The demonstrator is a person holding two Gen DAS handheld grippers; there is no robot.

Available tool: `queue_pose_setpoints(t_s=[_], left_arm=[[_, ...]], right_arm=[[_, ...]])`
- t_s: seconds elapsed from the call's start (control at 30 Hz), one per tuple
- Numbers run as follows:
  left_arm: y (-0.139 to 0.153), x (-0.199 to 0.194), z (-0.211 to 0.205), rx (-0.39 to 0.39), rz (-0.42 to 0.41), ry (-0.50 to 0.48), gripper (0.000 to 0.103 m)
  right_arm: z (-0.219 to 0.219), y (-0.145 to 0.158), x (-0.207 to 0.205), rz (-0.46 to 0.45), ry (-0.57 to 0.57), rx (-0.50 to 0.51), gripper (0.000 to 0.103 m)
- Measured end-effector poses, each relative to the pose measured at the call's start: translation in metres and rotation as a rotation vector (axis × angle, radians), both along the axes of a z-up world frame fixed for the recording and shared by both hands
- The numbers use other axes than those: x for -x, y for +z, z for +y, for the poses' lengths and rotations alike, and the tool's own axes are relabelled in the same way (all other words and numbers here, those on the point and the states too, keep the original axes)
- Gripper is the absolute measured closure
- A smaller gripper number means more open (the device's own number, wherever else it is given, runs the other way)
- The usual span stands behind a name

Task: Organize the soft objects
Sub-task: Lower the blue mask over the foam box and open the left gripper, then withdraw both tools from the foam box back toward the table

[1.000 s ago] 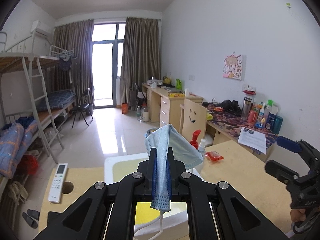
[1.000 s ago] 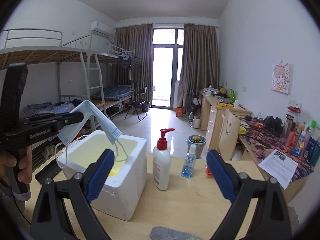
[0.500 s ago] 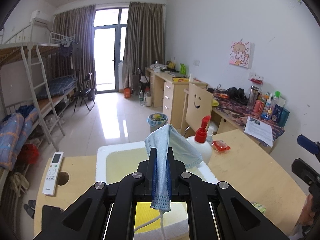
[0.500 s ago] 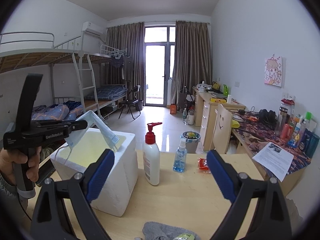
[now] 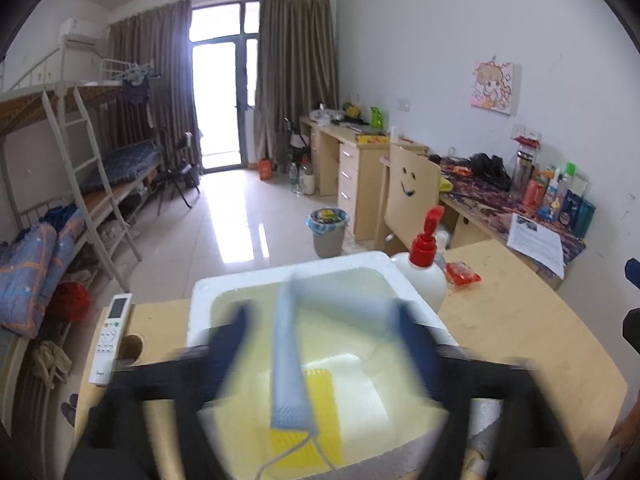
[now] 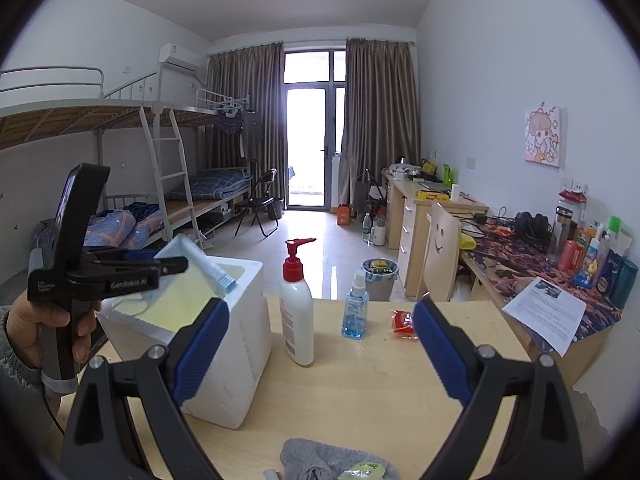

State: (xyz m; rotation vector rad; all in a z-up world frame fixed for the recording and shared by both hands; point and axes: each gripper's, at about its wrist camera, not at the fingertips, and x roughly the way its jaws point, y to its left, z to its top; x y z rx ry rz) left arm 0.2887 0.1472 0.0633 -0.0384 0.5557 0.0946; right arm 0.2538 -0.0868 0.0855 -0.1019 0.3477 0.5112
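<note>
left gripper (image 5: 320,344): blurry in its own view, but the blue pads sit wide apart – nothing pinched between them
face mask (image 5: 289,356): light blue, loose between the spread fingers, right over the open box, ear loop dangling at the near end
foam box (image 6: 240,320): white, yellowish inside, on the left part of the wooden table (image 6: 360,392); a yellow mesh thing (image 5: 308,420) lies on its bottom
right gripper (image 6: 320,356): jaws spread wide, holding nothing – hangs over the near table
grey cloth (image 6: 316,460): crumpled at the near table edge, below the right gripper
pump bottle (image 6: 296,308): white with red pump, just right of the box
spray bottle (image 6: 355,308): small, blue, further right, with a red packet (image 6: 402,322) near it
</note>
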Motion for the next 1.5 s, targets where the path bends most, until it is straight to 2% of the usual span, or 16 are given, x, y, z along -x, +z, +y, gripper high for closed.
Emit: queue_pose_setpoints(t_s=[0.1, 0.47, 0.97, 1.07, 1.3, 1.5], left_arm=[[0.006, 0.006, -0.001, -0.009, -0.029, 0.019, 0.003], [0.014, 0.018, -0.001, -0.005, -0.055, 0.022, 0.003], [0.038, 0.069, -0.015, -0.015, -0.145, 0.014, 0.001], [0.041, 0.081, -0.016, -0.011, -0.162, 0.016, 0.001], [0.048, 0.106, -0.027, -0.024, -0.198, 0.023, 0.001], [0.052, 0.122, -0.039, -0.036, -0.219, 0.027, 0.001]], right_arm=[[0.0, 0.0, 0.0, 0.001, 0.001, 0.002, 0.008], [0.0, 0.003, 0.005, -0.006, 0.007, 0.0, 0.008], [-0.005, 0.014, 0.031, -0.043, 0.035, -0.022, 0.007], [-0.008, 0.017, 0.036, -0.049, 0.048, -0.035, 0.0], [-0.016, 0.022, 0.047, -0.043, 0.055, -0.067, 0.0], [-0.021, 0.025, 0.061, -0.074, 0.059, -0.066, 0.0]])
